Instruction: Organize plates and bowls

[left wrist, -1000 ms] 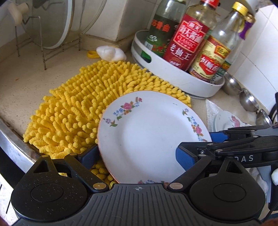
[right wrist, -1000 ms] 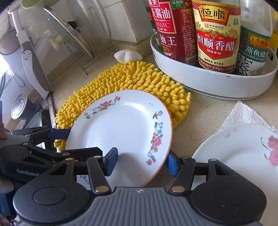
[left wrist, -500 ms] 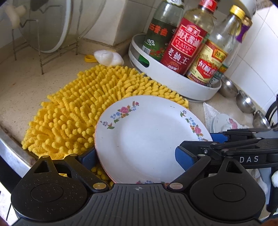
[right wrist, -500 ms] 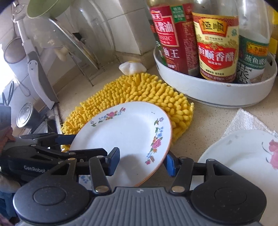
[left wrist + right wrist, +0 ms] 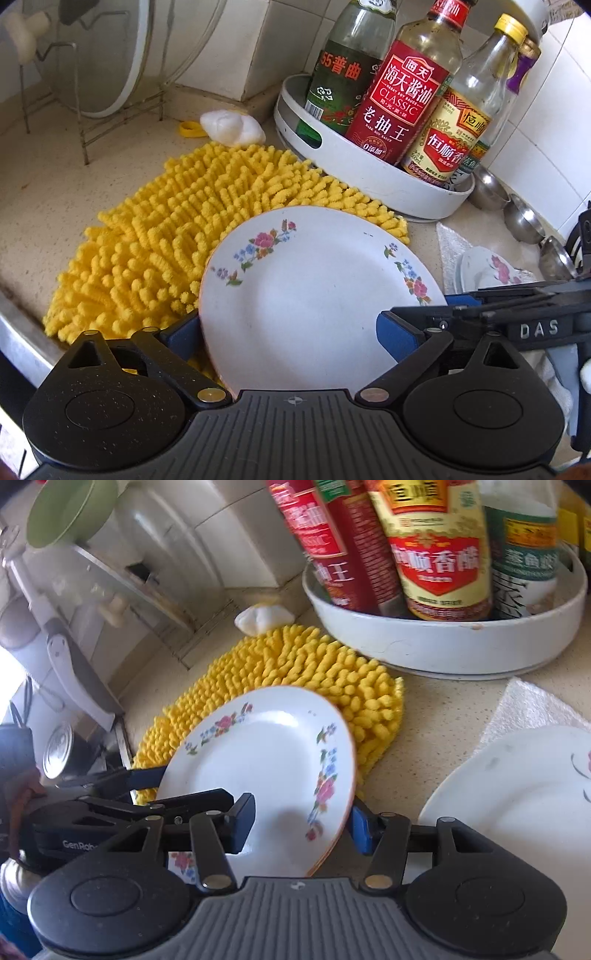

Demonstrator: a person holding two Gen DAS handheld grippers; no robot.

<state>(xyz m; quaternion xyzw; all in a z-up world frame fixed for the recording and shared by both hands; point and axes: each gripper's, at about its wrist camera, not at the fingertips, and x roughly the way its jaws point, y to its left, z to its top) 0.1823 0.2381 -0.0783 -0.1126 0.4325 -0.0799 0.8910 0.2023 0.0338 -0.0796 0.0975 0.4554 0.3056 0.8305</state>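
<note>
A white plate with flower prints (image 5: 314, 295) (image 5: 266, 760) hangs tilted over the yellow chenille mat (image 5: 177, 229) (image 5: 314, 672). My left gripper (image 5: 290, 332) (image 5: 192, 784) straddles the plate's near left rim. Its jaws are opening wide, one finger under the plate and one over it. On the other rim my right gripper (image 5: 301, 823) (image 5: 458, 297) is shut, with one pad on the plate's face and the other behind its edge. A second flowered plate (image 5: 517, 794) (image 5: 480, 266) lies on a white cloth at the right.
A white round tray (image 5: 369, 173) (image 5: 443, 646) of sauce bottles stands behind the mat. Steel ladles (image 5: 524, 221) lie along the tiled wall. Pot lids sit in a wire rack (image 5: 103, 66) at the back left. The sink's metal rim (image 5: 18, 332) runs along the near left.
The left gripper's jaws have spread a little wider around the plate. The right gripper has rolled, and the plate stands more tilted in its view.
</note>
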